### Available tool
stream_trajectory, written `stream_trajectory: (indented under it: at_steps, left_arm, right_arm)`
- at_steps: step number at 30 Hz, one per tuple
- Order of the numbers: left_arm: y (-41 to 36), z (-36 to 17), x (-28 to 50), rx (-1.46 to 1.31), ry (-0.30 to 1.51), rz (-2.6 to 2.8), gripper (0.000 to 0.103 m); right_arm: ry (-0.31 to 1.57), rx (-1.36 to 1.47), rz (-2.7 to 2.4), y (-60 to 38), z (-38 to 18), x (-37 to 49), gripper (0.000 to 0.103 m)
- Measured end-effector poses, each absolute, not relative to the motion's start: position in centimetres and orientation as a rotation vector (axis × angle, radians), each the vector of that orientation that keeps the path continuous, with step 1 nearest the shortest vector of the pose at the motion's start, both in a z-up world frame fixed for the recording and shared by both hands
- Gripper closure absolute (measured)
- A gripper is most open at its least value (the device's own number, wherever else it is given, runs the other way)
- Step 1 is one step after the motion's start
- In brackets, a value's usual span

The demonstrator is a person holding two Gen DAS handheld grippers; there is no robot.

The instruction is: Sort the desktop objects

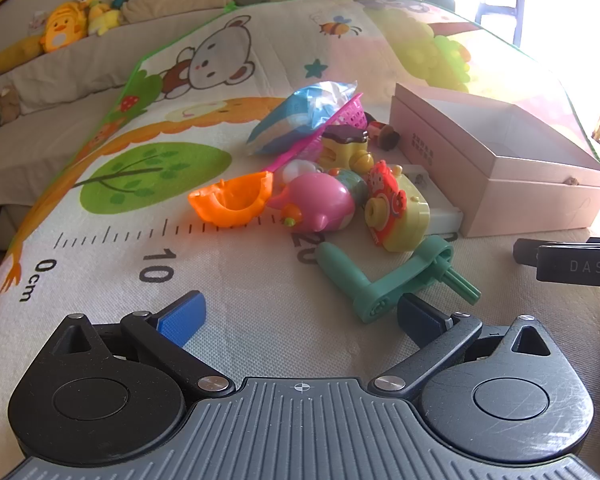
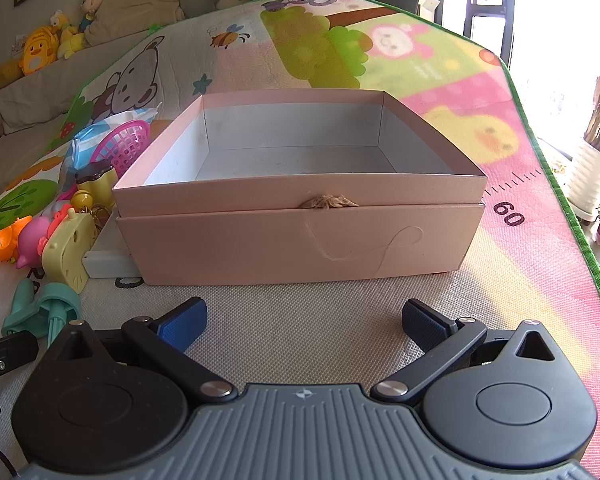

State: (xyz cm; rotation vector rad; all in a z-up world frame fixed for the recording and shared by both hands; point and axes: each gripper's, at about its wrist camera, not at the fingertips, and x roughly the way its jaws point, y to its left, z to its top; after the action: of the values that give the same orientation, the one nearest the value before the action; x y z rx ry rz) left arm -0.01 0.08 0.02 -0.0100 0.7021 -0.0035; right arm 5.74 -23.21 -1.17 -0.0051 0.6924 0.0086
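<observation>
Jaws stand wide and empty on both the left gripper [image 1: 300,314] and right gripper [image 2: 304,318]. The toys [image 1: 320,196] lie heaped just left of the empty box [image 2: 300,216]. The nearest, a green crank [image 1: 384,280], looks light, stiff and slick; its straight arm seems the best hold.

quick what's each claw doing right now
Left claw: open, holding nothing, low over the play mat near the teal plastic crank handle.
Right claw: open, holding nothing, facing the pink cardboard box.
</observation>
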Motion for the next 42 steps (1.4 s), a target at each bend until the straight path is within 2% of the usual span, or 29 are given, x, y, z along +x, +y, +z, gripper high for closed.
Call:
stream_trajectory:
  at_steps: [21,30,42]
  left_arm:
    - [0.1,0.0,0.0,-0.011,0.704,-0.005,0.000]
    - [0.0,0.2,-0.3,0.001,0.732,-0.006,0.000]
    - [0.2,0.8,-2.4,0.019,0.798,-0.047,0.000]
  right_arm:
    - [0.695,0.003,0.020,-23.4,-1.0,6.1,0.000]
    - [0.772,-0.042,0.125,-24.1,-0.4,3.4,0.000]
    - [0.773,-0.054,0.134,-24.3,-0.2,0.1,0.000]
